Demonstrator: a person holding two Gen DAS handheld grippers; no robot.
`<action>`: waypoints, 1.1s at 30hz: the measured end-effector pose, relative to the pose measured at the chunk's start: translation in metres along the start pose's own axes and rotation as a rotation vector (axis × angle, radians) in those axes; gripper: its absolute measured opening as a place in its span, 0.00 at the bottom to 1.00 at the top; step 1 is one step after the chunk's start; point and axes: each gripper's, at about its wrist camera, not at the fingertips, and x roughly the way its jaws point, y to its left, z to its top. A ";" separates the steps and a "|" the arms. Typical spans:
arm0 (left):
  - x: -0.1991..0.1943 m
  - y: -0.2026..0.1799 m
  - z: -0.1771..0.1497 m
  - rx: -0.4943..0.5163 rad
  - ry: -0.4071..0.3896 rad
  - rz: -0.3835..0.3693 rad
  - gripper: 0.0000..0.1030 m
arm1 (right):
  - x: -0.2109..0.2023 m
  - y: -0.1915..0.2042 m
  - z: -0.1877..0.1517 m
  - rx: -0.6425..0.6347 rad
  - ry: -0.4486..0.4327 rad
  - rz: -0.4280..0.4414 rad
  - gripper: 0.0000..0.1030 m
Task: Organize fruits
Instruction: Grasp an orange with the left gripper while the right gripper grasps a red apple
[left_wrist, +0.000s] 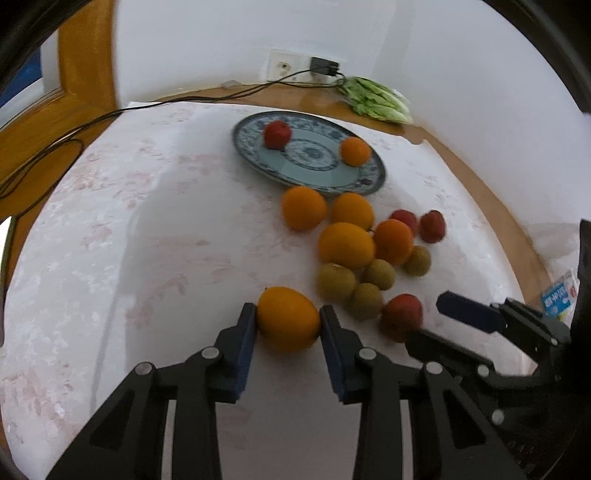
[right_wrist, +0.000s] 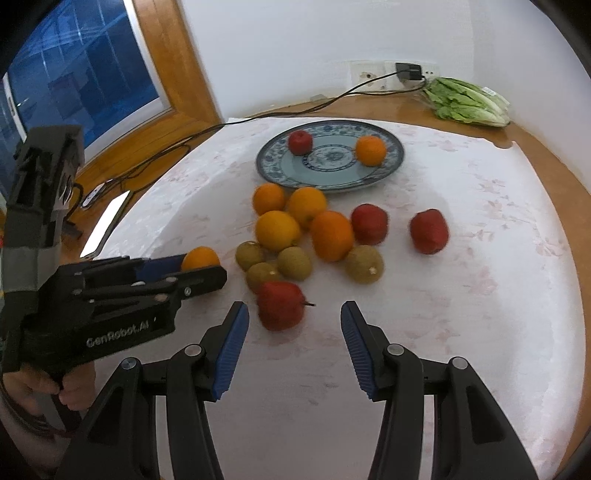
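Note:
My left gripper (left_wrist: 288, 314) is shut on an orange (left_wrist: 288, 319) just above the white tablecloth; it also shows in the right wrist view (right_wrist: 201, 267) holding that orange (right_wrist: 200, 258). My right gripper (right_wrist: 293, 314) is open, its fingers either side of a red apple (right_wrist: 280, 305) without touching it; it shows in the left wrist view (left_wrist: 432, 321) beside that apple (left_wrist: 400, 315). A blue patterned plate (left_wrist: 258, 125) (right_wrist: 391, 162) holds one red apple (left_wrist: 277, 134) and one orange (left_wrist: 355, 150). A pile of oranges (right_wrist: 277, 229), kiwis (right_wrist: 364, 264) and apples (right_wrist: 428, 230) lies in front of the plate.
A bunch of lettuce (right_wrist: 467, 101) lies at the far table edge by a wall socket and charger (right_wrist: 408, 72). A black cable (right_wrist: 192, 136) runs along the left edge. A phone (right_wrist: 107, 221) lies at the left. A packet (left_wrist: 559, 295) sits at the right edge.

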 end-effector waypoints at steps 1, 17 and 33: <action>-0.001 0.003 0.000 -0.009 -0.001 0.002 0.35 | 0.001 0.002 0.000 -0.003 0.004 0.003 0.52; -0.002 0.010 0.000 -0.037 -0.008 -0.002 0.35 | 0.019 0.009 0.000 0.000 0.032 -0.020 0.40; 0.000 0.007 0.002 -0.043 -0.001 0.033 0.35 | 0.015 0.001 0.003 0.007 0.003 0.007 0.34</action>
